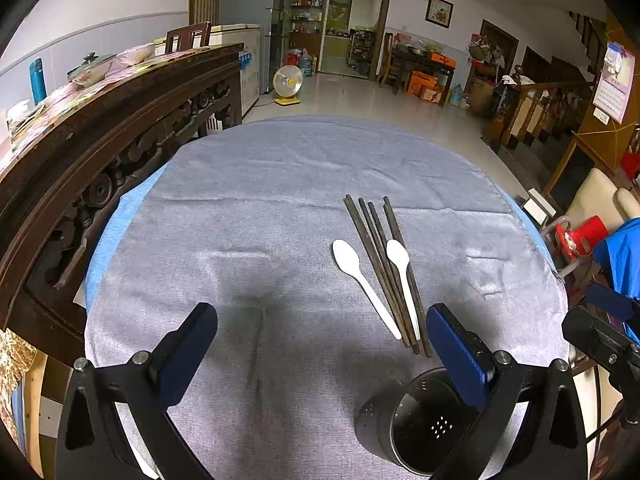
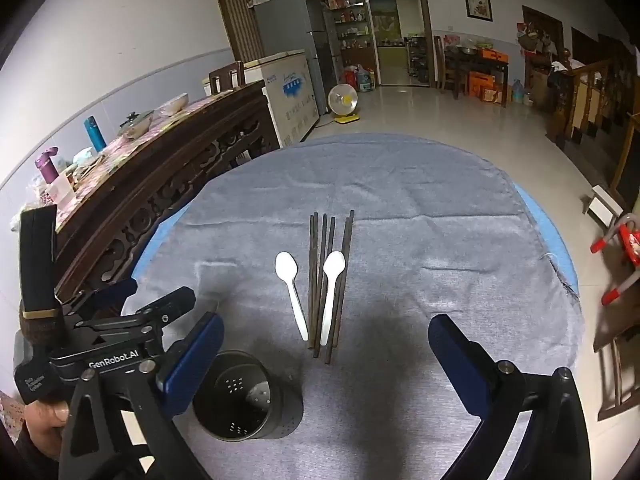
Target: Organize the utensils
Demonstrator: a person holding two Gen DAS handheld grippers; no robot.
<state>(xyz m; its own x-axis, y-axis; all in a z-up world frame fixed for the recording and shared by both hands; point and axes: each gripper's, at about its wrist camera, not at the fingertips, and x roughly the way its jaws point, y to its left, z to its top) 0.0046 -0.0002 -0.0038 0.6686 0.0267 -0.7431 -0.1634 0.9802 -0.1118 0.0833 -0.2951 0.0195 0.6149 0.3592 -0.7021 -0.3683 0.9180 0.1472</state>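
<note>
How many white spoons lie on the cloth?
2. One white spoon lies left of the chopsticks; the other spoon lies on top of them. None seem hidden.

A matt, faintly creased grey cloth (image 2: 400, 208) is covering the table. The two spoons (image 2: 286, 268) are looking like smooth white plastic, the chopsticks (image 2: 312, 280) like dull dark wood. The perforated holder (image 2: 248, 404) is showing a dark brushed-metal sheen. The sideboard (image 2: 168, 168) is gleaming as carved, varnished wood.

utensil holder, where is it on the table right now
The utensil holder stands upright on the grey cloth at the near edge, empty, just short of the handle ends of the chopsticks and white spoons.
</note>
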